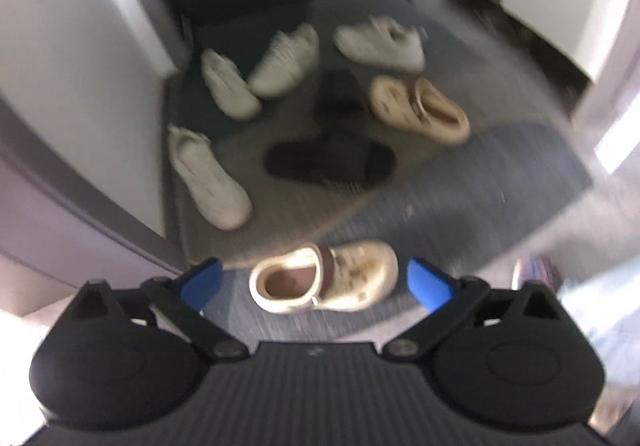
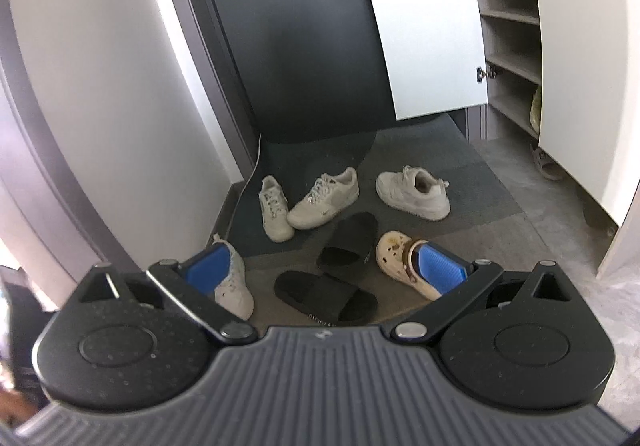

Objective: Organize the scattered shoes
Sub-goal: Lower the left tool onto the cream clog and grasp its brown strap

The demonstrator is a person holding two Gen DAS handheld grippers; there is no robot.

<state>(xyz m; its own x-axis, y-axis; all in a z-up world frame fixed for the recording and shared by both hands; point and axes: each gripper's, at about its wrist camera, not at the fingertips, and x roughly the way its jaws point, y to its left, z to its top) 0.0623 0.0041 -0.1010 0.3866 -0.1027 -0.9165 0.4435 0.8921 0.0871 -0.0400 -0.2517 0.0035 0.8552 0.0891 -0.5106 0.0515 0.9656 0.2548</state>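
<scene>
An entryway floor (image 2: 500, 246) with a mat. Left gripper (image 1: 314, 280), fingers apart, holds nothing and hovers over a cream clog (image 1: 324, 278); right gripper (image 2: 326, 266) likewise gapes. Beyond lie slides (image 2: 326, 296), sneakers (image 2: 324, 198), then the open shelves (image 2: 508, 18). The left view is blurred, so a hasty close could nudge the clog away.

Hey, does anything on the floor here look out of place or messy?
Yes. The cream clog lies alone, apart from its mate; the black slides are crossed at angles, and the mate's toe looks stained brown.
</scene>
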